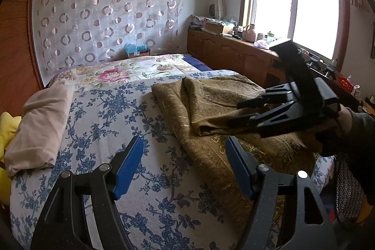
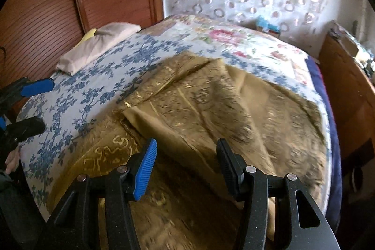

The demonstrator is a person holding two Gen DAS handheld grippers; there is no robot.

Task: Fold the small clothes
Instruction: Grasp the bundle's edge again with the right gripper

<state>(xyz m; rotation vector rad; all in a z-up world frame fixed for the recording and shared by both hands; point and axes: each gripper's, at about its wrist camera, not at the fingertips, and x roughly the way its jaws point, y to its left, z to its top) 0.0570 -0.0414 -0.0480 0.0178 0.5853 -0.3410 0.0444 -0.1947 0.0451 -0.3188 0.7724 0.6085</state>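
A gold-brown patterned cloth (image 1: 211, 109) lies partly folded on the bed, one flap turned over its middle; it fills the centre of the right wrist view (image 2: 199, 104). My left gripper (image 1: 185, 151) is open and empty, above the cloth's left edge. My right gripper (image 2: 186, 151) is open and empty, just above the cloth's near part. It also shows in the left wrist view (image 1: 236, 114), over the cloth's right side. The left gripper's blue pads (image 2: 37, 87) show at the left edge of the right wrist view.
The bed has a blue-flowered sheet (image 1: 105, 114) and a pink-flowered quilt (image 1: 121, 73) behind. A beige pillow (image 1: 39, 125) lies at the left by the wooden headboard (image 2: 46, 4). A wooden cabinet (image 1: 234, 50) with clutter stands under the window.
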